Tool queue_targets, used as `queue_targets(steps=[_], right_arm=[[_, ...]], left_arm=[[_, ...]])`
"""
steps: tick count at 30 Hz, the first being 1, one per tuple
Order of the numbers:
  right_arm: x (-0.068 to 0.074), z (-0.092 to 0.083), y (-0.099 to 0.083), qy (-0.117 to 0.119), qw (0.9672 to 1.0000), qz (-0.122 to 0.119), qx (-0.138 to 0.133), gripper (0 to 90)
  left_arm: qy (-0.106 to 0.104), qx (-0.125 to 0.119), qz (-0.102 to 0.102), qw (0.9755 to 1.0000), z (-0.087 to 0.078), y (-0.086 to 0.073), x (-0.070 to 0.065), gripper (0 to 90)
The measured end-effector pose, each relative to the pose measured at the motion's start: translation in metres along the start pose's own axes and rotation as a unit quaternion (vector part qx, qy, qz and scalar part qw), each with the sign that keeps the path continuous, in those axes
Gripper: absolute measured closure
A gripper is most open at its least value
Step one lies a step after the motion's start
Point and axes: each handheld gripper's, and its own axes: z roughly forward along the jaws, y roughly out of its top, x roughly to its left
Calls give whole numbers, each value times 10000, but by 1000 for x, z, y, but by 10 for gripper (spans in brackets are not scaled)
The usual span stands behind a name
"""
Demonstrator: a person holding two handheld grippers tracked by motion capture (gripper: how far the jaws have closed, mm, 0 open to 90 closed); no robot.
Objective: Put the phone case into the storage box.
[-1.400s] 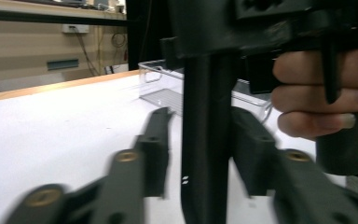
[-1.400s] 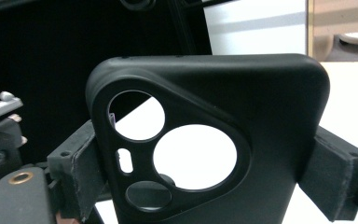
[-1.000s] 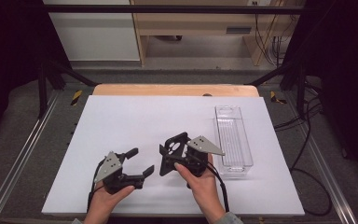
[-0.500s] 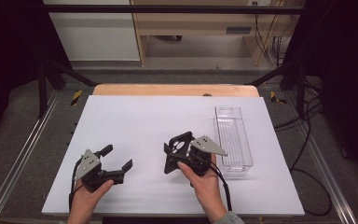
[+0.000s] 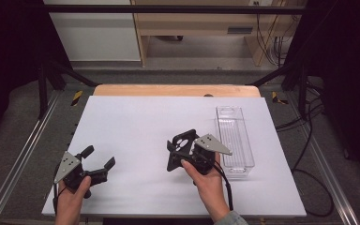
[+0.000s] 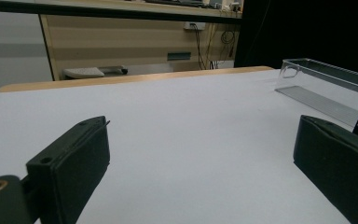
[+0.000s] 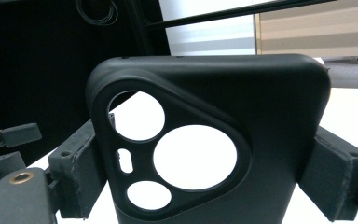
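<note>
A black phone case [image 5: 183, 145] with a rounded three-cornered camera cut-out stands upright between the jaws of my right gripper [image 5: 180, 153], which is shut on its two sides. In the right gripper view the case [image 7: 261, 116] stands close before the camera, with a pad pressed on each edge of it. My left gripper [image 5: 98, 157] hovers low near the table's front left corner. Its jaws have just been opening and nothing is between them. In the left gripper view its pads [image 6: 74, 163] stand wide apart over bare white tabletop.
A long clear plastic tray [image 5: 234, 136] lies at the right of the white table [image 5: 145, 117], just beyond my right hand, and shows as the tray [image 6: 326, 88] in the left gripper view. A wooden strip runs along the far edge. Metal rails flank both sides.
My left hand has slid left, away from the right gripper toward the front left corner, with its jaws spread a little wider. The right gripper and the case have kept still.
</note>
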Motion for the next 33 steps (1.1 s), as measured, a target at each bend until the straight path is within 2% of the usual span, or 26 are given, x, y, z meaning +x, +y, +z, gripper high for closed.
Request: queue_targets(steps=[3, 5, 8, 13, 19, 23, 25, 26, 33], right_arm=[[-2, 0, 4, -22, 10000, 8, -13, 137], [-4, 0, 8, 42, 9998, 198, -38, 137], [-5, -1, 19, 18, 9998, 136, -124, 137], [-10, -2, 44, -103, 9997, -77, -189, 137], [-17, 9, 65, -248, 9994, -234, -29, 138], [-26, 15, 78, -378, 9992, -110, 43, 138], [-31, 19, 83, -411, 9990, 106, 131, 138], [-35, 21, 85, -466, 9987, 116, 173, 138], [-52, 33, 99, -803, 9962, -90, 322, 138]], left_arm=[[-18, 44, 62, 10000, 1, -1, -2, 37], [-4, 70, 98, 9999, 2, -2, -2, 37], [-20, 98, 91, 9999, 2, -2, -1, 37], [109, 112, 104, 9998, 2, -3, 4, 38], [86, 159, 106, 9998, 5, -4, 5, 37], [89, 183, 162, 9997, 5, -5, 2, 38], [59, 168, 171, 9997, 5, -4, 1, 37], [54, 158, 168, 9997, 5, -4, 0, 37], [61, 141, 139, 9998, 4, -4, 2, 37]])
